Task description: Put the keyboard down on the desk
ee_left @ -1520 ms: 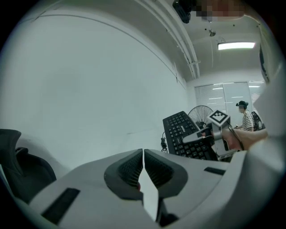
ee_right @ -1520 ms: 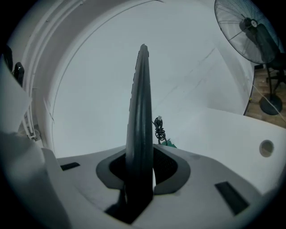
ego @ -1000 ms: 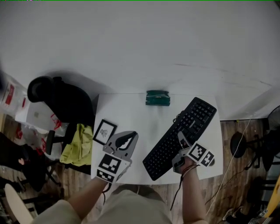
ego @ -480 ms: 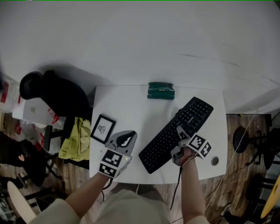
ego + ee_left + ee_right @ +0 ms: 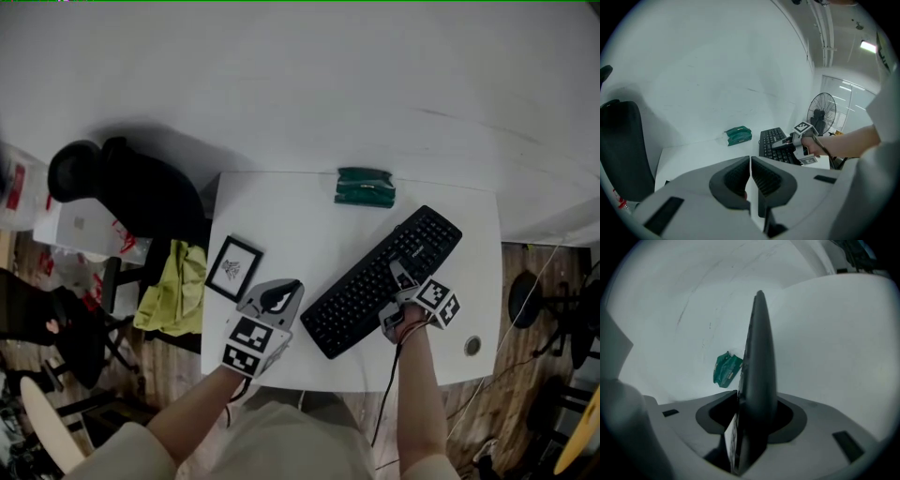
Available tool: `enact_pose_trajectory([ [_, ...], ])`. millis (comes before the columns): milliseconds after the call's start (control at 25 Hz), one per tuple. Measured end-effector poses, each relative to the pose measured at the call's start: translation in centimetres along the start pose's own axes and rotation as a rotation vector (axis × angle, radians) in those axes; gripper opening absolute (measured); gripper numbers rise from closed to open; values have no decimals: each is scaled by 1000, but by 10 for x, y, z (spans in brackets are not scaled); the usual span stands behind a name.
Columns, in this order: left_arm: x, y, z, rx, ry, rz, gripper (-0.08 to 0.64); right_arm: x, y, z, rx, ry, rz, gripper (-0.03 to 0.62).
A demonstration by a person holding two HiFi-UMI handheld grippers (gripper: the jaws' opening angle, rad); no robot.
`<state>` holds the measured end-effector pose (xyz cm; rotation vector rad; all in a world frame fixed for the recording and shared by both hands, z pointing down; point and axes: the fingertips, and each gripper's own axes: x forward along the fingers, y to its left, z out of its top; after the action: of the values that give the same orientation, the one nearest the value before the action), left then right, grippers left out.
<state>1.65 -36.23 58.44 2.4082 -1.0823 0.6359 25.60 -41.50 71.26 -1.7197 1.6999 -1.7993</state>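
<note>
Right gripper has its jaws opening, with the near long edge of the keyboard between them; in the right gripper view dark gaps show on both sides of that edge, so I judge that the pads do not press on it any more. Left gripper is closed, its two jaws together with nothing between them, and it plays no part in the work. The keyboard lies slanted on the desk, and the head view shows no gap under it. Its far end is near the green pack, to the right of that pack and closer to the person. Its other end is well apart from the pack, toward the near edge of the desk. The left gripper is also well apart from the pack, near-left of it, and a small picture frame lies to the left of the pack, closer to the person. The step in hand seems to be the release, so the task is almost finished. The next move calls for the jaws to open enough to clear the edge. Then the right gripper should draw straight back toward the person, away from the pack, without dragging or tipping the keyboard.
</note>
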Motion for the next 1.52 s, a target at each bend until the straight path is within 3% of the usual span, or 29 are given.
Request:
enact_pose_trajectory([
  [120,-3,1,-2,-8,-1,4,31,1,-15,-8,-78,25,-102,269],
  [240,-4,0,-5,-6,0,2,31,0,-22,-14,-40,41,-136,298],
  [640,-15,-10,-12,-17,-8,-13,31,-15,-42,-16,-114,61,-318,379],
  [840,-27,-17,-12,-18,-25,-17,31,-39,-56,-11,-284,75,-446,385],
  [1000,-35,-21,-8,-9,-38,-21,31,-61,-47,0,-352,49,-441,385],
  [1200,-47,-22,5,26,-72,-17,31,-89,-14,9,-433,-4,-379,377],
  [1400,-59,-32,22,86,-110,-22,31,-135,41,33,-561,-171,-335,230],
  [1520,-65,-35,36,113,-137,-23,31,-167,85,50,-625,-305,-258,190],
])
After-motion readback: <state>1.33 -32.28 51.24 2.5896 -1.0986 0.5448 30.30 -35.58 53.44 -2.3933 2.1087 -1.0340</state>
